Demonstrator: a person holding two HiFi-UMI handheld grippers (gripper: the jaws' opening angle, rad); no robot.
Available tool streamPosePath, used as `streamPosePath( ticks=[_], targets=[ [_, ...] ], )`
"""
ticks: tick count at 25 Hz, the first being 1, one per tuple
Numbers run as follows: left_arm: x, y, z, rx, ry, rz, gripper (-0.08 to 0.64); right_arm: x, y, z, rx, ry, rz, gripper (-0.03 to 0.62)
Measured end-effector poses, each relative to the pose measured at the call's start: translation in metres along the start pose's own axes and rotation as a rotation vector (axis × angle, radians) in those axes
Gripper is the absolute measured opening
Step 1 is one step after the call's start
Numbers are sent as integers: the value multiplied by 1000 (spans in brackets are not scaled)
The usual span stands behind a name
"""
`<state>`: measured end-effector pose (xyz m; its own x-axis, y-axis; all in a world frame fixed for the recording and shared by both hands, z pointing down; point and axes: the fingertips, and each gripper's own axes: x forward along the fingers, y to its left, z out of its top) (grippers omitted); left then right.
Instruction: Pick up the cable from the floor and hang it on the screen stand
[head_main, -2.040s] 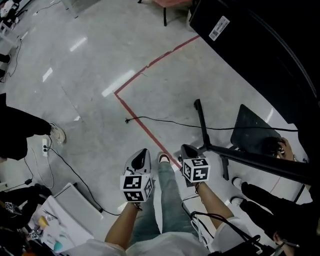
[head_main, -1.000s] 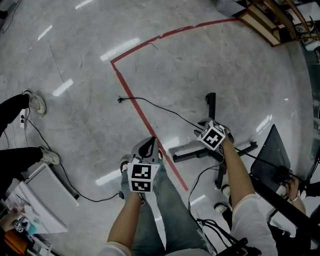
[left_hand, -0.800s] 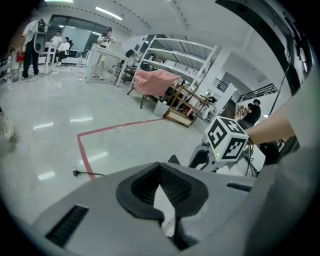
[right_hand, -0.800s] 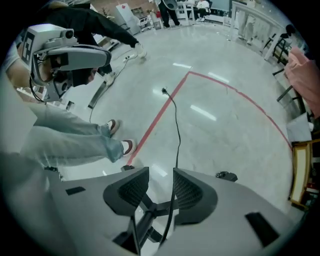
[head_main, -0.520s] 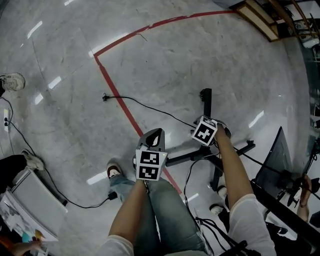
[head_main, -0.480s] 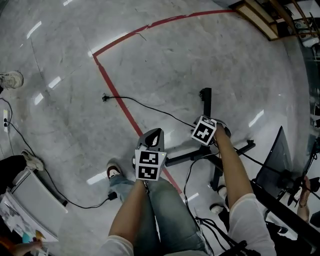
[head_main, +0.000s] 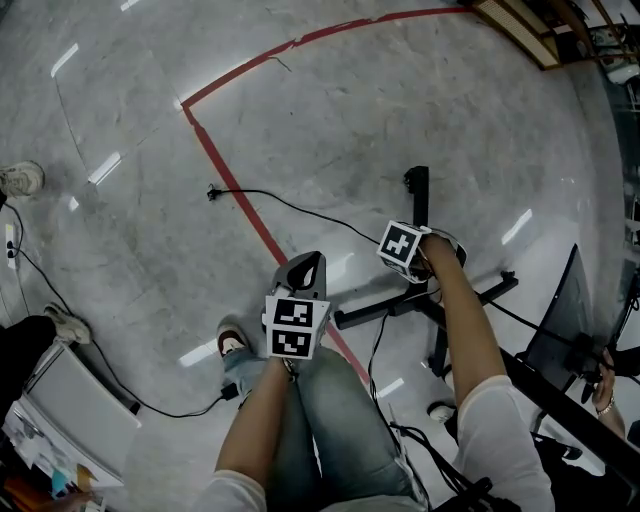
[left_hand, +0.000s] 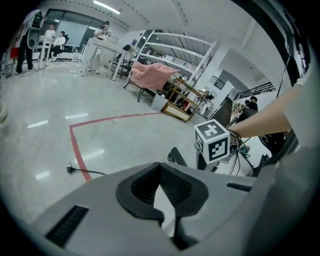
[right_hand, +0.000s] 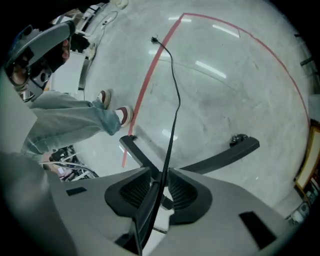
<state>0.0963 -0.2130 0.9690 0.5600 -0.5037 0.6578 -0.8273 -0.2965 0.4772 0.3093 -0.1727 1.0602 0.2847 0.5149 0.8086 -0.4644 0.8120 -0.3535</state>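
A thin black cable (head_main: 300, 211) lies on the grey floor, its plug (head_main: 212, 192) left of the red tape. It runs right to my right gripper (head_main: 397, 254), which is down by the black screen stand base (head_main: 419, 190). In the right gripper view the cable (right_hand: 172, 100) stretches from its plug (right_hand: 154, 39) into my right gripper (right_hand: 160, 184), which is shut on it, above the stand legs (right_hand: 220, 156). My left gripper (head_main: 307, 264) hangs over my leg; in its own view the left gripper (left_hand: 160, 167) is shut and holds nothing.
Red tape (head_main: 232, 185) marks a corner on the floor. Another cable (head_main: 110, 340) snakes at the left beside a white box (head_main: 70, 395). A dark screen (head_main: 560, 335) and another person's hand (head_main: 603, 388) are at the right. A wooden pallet (head_main: 520, 28) lies far right.
My right gripper has gone from beside my body down to the cable by the stand base. In the last half second it shifted slightly farther away. The left gripper stayed put.
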Motion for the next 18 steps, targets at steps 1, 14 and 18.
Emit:
streamPosePath(
  ticks=[1, 14, 18],
  targets=[
    [0, 1, -1, 1, -2, 1, 3, 1, -3, -2, 10, 20, -7, 92],
    [-46, 9, 2, -36, -1, 42, 3, -90, 34, 43, 246, -548, 282, 34],
    [-80, 6, 10, -35, -5, 55, 3, -152, 57, 55, 233, -751, 304, 34]
  ],
)
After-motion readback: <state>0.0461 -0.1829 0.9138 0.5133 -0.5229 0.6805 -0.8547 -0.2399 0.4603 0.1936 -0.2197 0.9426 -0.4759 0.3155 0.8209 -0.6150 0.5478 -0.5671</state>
